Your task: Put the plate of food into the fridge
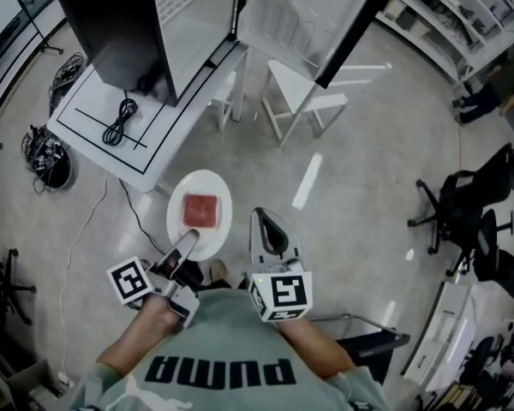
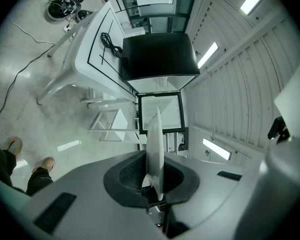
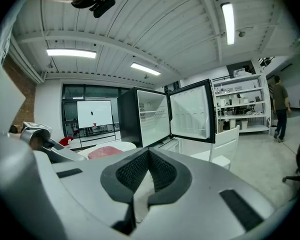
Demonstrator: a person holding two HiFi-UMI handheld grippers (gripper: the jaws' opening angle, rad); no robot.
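Observation:
A white plate [image 1: 207,188] carrying a red slab of food [image 1: 200,211] hangs level over the floor, in front of me. My left gripper [image 1: 187,242] is shut on the plate's near rim, and the plate [image 2: 155,134] shows edge-on between its jaws. My right gripper [image 1: 268,223] sits just right of the plate, shut and holding nothing. A black mini fridge [image 1: 111,24] stands on a white table [image 1: 167,135] ahead, its door [image 1: 301,14] swung wide and the white inside [image 1: 193,20] showing. In the right gripper view the fridge [image 3: 145,116] is ahead and the plate [image 3: 106,151] lies to the left.
A white chair [image 1: 308,97] stands right of the table, under the open door. A black cable [image 1: 120,122] lies on the tabletop. Tangled cables [image 1: 47,157] sit on the floor at the left. Black office chairs [image 1: 463,212] are at the right, and shelving [image 3: 240,106] stands beyond.

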